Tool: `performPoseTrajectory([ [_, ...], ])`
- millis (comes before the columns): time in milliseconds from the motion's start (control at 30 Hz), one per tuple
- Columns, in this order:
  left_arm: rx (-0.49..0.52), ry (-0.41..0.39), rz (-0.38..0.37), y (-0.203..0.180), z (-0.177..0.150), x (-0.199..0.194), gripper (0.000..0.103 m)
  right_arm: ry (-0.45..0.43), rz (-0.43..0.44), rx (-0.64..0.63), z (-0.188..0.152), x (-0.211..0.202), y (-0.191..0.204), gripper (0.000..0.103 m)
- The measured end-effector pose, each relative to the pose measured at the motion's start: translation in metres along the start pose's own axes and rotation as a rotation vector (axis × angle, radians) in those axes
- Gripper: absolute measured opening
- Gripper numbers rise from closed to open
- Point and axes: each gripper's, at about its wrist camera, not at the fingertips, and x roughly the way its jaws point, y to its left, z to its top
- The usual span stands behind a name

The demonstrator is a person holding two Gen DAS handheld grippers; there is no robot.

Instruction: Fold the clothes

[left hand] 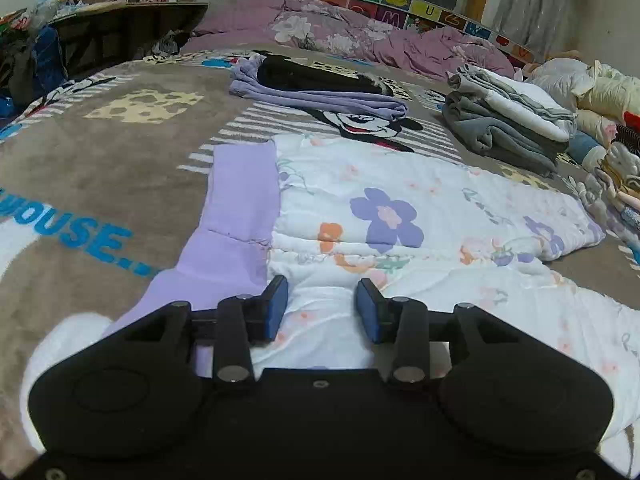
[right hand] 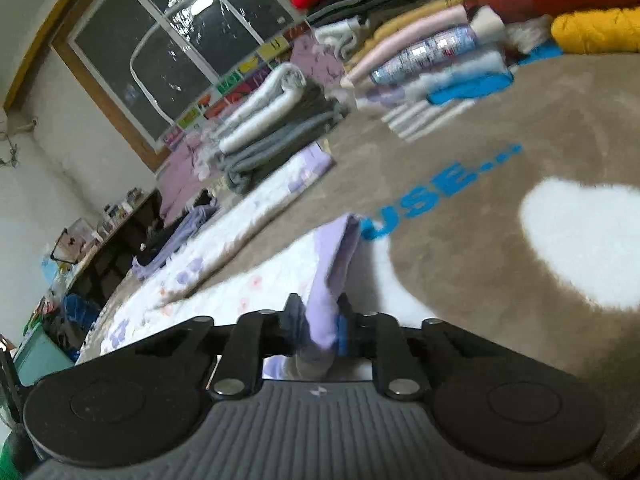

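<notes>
left hand-held gripper (left hand: 322, 308): jaws apart, low | right hand-held gripper (right hand: 318, 326): clamped, tilted

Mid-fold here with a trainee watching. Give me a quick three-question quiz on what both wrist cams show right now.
1. True or false: the left gripper is clamped on the floral garment.
2. What does the right gripper hold? A) grey towel B) lilac band C) nothing
3. Fill in: the folded grey stack lies on the ___ of the left wrist view.

Key: 1 false, its fingers are open over the cloth. 2 B, the lilac band is pinched. 3 right.
</notes>
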Motion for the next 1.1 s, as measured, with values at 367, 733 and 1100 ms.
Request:
performPoseTrajectory([
  [367, -0.01, -0.032, -0.039, 0.006, -0.005, -0.006, 0.042, 0.037, -0.103, 0.023, 0.008, -0.008, -0.013, 0.022],
  [733, 0.105, -0.045, -0.017, -0.005, -0.011, -0.05, 0.071, -0.085, -0.136, -0.323, 0.016, -0.037, 0.013, 0.042],
  [1100, 0.461, -0.059, 0.018, -0.014, -0.014, -0.106, 0.072, -0.099, -0.088, -0.799, -0.011, -0.055, 0.075, 0.042],
])
